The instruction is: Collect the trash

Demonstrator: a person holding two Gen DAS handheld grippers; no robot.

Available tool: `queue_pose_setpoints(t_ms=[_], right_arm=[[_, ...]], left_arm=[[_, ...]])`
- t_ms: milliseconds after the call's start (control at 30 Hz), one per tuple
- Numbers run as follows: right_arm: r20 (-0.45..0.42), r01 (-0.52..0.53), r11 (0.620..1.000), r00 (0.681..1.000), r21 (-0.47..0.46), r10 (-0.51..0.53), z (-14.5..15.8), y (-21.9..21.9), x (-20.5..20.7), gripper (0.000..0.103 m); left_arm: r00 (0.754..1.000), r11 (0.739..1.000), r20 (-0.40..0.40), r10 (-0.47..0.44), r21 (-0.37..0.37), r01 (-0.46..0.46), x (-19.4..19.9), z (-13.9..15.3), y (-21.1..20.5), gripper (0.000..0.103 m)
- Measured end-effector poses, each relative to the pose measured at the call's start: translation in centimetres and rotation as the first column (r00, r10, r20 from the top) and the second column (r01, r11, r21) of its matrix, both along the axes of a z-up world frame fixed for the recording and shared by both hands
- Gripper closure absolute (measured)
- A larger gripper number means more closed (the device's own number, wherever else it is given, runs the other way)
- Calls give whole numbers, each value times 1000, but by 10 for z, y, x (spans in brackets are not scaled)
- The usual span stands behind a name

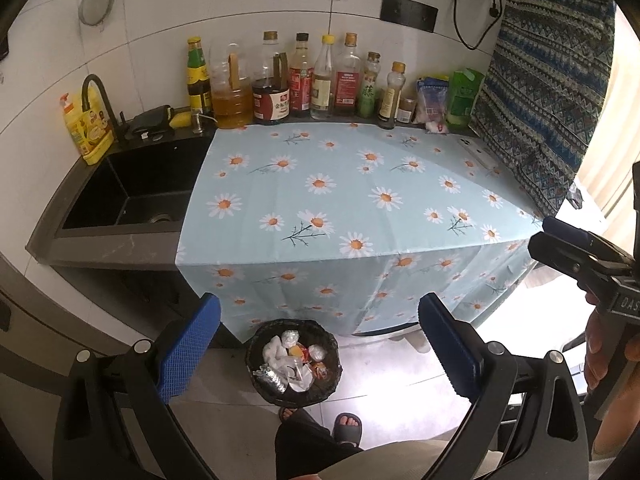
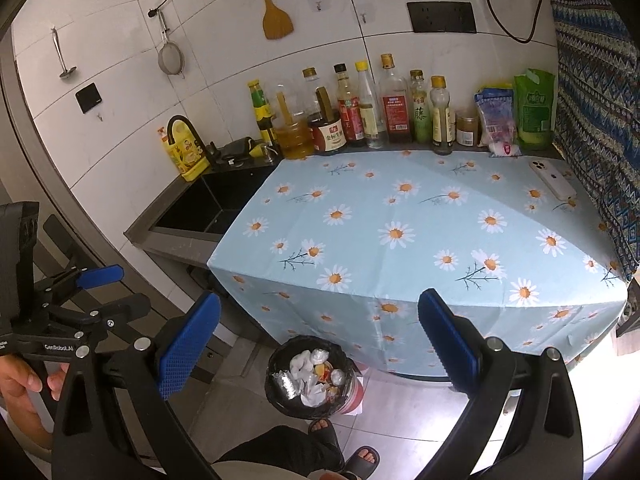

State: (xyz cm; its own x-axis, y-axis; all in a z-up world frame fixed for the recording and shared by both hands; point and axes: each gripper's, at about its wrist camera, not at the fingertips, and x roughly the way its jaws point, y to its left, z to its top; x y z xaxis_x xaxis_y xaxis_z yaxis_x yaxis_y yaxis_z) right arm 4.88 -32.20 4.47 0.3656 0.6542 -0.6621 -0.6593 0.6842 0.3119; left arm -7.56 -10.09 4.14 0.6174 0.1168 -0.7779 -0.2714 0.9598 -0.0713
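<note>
Smooth floral cloth (image 1: 340,200); glossy wall tiles (image 1: 160,20); seemingly crumpled-paper trash (image 1: 294,364).

Daisy cloth (image 2: 400,216) covers the counter (image 1: 104,246) (phone (image 2: 554,179) on it)

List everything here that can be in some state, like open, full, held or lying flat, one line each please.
Left gripper: open, nothing between its fingers.
Right gripper: open, holding nothing.
Trash bin: on the floor, upright, bag-lined, partly filled with wrappers and crumpled paper.
Daisy tablecloth: spread flat, front edge hanging down, no trash on it.
Phone: lying face down on the cloth.
Sink: looks dry, tap not running.
</note>
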Motion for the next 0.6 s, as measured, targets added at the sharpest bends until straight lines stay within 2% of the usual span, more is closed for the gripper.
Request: queue_pose_setpoints(t_ms=[400, 600], right_arm=[[-15, -7, 1000, 1000, -19, 7, -9, 3, 4, 5], [-25, -5, 1000, 1000, -19, 5, -10, 4, 5, 5]], left_arm=[[1000, 999, -1, 19, -33, -19, 2, -3, 7, 7], [1000, 1000, -14, 3, -16, -4, 5, -2, 3, 7]])
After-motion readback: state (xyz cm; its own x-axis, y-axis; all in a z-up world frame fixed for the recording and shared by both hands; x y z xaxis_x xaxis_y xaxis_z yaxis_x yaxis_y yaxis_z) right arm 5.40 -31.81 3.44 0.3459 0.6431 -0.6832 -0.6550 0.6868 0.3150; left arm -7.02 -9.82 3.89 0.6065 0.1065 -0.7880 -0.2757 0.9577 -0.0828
